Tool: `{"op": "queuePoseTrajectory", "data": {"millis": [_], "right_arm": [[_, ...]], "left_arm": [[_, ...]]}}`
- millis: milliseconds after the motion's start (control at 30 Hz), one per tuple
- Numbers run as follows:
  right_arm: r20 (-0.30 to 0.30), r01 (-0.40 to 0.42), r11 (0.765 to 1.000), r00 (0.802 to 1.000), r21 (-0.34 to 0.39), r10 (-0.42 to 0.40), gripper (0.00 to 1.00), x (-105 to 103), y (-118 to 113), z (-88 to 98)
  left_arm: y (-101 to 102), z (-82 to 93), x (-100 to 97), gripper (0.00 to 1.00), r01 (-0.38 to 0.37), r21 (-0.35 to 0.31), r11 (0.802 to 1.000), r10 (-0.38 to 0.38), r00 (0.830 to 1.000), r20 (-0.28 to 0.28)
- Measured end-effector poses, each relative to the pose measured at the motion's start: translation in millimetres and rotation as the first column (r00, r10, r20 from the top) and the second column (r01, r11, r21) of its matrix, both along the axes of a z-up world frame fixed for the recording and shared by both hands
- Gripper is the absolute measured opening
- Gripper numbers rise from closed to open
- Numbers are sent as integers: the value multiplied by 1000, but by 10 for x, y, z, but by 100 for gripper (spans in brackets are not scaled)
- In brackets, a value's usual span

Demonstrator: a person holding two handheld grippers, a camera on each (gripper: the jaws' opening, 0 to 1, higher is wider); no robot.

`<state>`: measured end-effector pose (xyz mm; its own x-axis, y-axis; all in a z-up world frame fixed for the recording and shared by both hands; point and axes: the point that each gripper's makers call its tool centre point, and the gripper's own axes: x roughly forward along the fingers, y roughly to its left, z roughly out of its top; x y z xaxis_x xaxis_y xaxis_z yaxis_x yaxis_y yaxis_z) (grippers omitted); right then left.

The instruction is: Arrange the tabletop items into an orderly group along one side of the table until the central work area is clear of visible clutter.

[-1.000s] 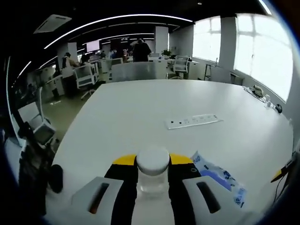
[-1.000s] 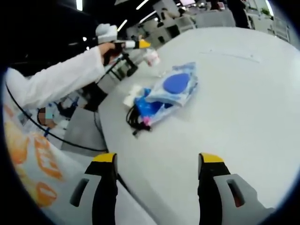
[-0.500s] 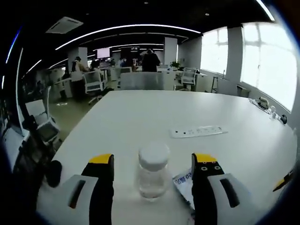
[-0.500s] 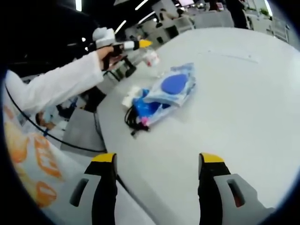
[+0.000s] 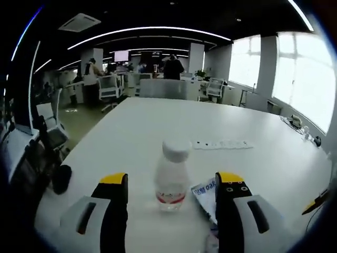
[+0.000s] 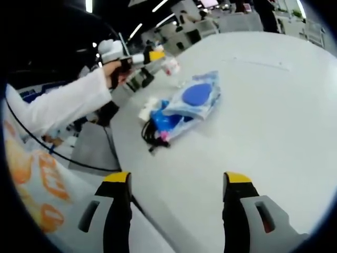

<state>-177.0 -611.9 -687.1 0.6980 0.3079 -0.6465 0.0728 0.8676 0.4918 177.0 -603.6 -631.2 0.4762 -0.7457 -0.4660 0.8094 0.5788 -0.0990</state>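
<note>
Since a second ago the left gripper (image 5: 171,182) has let go of the small bottle (image 5: 171,176): then its jaws were pressed on the bottle's sides just under the white cap, and now they stand spread wide, apart from the bottle, at the lower middle of the left gripper view. The bottle stands upright on the white table (image 5: 158,126) between the two jaws, showing its whole clear body and a red band near its base, where before the cap was almost all that showed. Touching or just beside the bottle on its right lies the corner of a blue-and-white packet (image 5: 205,192), partly hidden behind the right jaw.

In the right gripper view little has changed. The right gripper (image 6: 176,187) hangs over the table edge with its jaws spread and nothing between them. Above centre lies the blue-and-white packet (image 6: 192,100) with a round blue patch, and at its lower left end sit a tangle of dark cord (image 6: 150,134) and some white scraps (image 6: 147,108). At the upper left a white-sleeved arm (image 6: 63,100) reaches in holding the left gripper (image 6: 150,55), and the bottle (image 6: 170,64) stands just past its tip.

Farther up the table in the left gripper view lies a long white power strip (image 5: 221,143), well apart from the bottle. A dark object (image 5: 61,178) sits at the table's left edge. Office chairs (image 5: 109,87) and standing people (image 5: 172,67) fill the background.
</note>
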Motion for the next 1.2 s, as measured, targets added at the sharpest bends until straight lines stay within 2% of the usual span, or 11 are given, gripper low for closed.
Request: {"op": "queuePoseTrajectory", "data": {"millis": [100, 267, 667, 967, 1067, 1200], "right_arm": [[-1, 11, 1000, 1000, 5, -11, 69, -27, -7, -3], [-1, 32, 999, 999, 13, -32, 69, -38, -33, -1], [-13, 39, 999, 999, 14, -39, 68, -49, -25, -34], [-24, 14, 1000, 1000, 23, -13, 67, -35, 47, -53], [-28, 7, 1000, 1000, 25, -6, 66, -35, 66, -61], [-31, 3, 1000, 1000, 30, -2, 66, -30, 78, -65]], "left_arm": [[36, -22, -57, 67, -6, 0, 1000, 6, 1000, -7], [111, -92, -193, 69, -24, -19, 1000, 23, 998, -65], [405, -302, -571, 67, -57, 3, 998, 57, 990, -133], [543, -366, -696, 65, -71, 6, 997, 71, 985, -156], [539, -356, -727, 65, -84, -15, 996, 80, 979, -185], [519, -340, -730, 64, -95, -25, 995, 89, 978, -190]]}}
